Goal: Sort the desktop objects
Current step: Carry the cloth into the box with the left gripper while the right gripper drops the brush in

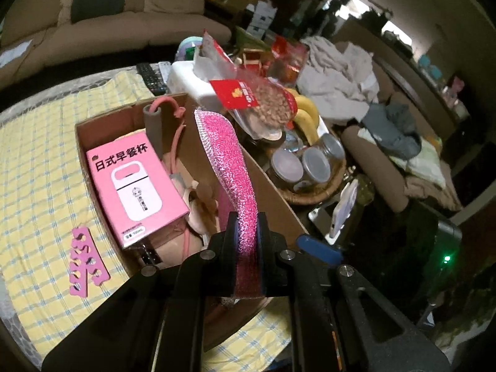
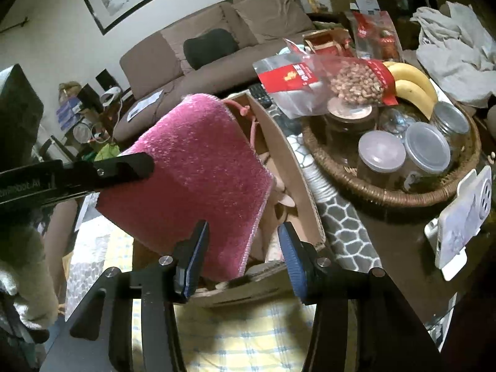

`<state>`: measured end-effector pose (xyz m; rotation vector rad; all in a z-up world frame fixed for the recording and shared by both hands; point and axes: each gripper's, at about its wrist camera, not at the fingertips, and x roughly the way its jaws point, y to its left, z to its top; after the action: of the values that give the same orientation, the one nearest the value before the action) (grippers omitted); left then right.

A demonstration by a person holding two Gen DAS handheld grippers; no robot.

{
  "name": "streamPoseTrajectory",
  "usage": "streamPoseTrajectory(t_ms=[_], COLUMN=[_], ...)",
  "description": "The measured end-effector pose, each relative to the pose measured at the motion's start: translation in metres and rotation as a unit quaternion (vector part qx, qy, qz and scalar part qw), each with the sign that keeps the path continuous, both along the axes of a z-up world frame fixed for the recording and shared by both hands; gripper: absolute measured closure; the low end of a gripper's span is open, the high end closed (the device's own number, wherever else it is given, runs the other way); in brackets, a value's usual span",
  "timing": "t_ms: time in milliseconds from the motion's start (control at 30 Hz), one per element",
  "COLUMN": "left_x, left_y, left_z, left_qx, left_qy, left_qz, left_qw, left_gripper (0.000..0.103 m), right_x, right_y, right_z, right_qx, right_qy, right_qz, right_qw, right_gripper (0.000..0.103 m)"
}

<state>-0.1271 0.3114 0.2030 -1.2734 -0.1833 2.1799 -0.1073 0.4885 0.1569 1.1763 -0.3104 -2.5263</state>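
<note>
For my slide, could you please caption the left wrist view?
Left hand-held gripper clamps a pink scrubbing cloth above the open cardboard box.

A table carries a yellow checked cloth [image 1: 46, 155]. On the cloth stand an open cardboard box [image 1: 279, 198] and, just beside it, a pink toe separator [image 1: 83, 260]. Past the cloth, on a grey patterned mat [image 2: 344, 220], sit remotes [image 1: 152, 77], a woven basket [image 2: 403, 192] and a phone stand [image 2: 458, 226].

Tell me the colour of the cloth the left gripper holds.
Bright pink cloth, clearest in the right wrist view.
</note>
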Motion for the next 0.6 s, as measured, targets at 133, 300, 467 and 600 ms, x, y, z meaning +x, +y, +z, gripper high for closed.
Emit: streamPoseTrajectory(t_ms=[133, 300, 467, 600], left_x=[-0.002, -0.014, -0.025, -0.032], left_y=[0.012, 0.014, 0.008, -0.001], left_z=[0.001, -0.019, -0.048, -0.056], left_qx=[-0.025, -0.08, -0.145, -0.161], left_qy=[0.01, 0.004, 0.003, 0.007], left_qz=[-0.017, -0.019, -0.013, -0.01], left_qw=[0.9995, 0.9966, 0.9893, 0.987], left_gripper=[0.093, 0.093, 0.092, 0.074], right_x=[-0.002, -0.002, -0.004, -0.006], right_y=[0.002, -0.001, -0.008, -0.016], right_z=[-0.006, -0.008, -0.01, -0.012], right_qx=[-0.001, -0.001, 0.005, 0.011], right_qy=[-0.005, -0.006, -0.008, -0.011], right_qz=[-0.003, -0.001, 0.002, 0.008], right_qw=[1.0, 1.0, 1.0, 1.0], right_gripper=[0.054, 0.052, 0.051, 0.049])
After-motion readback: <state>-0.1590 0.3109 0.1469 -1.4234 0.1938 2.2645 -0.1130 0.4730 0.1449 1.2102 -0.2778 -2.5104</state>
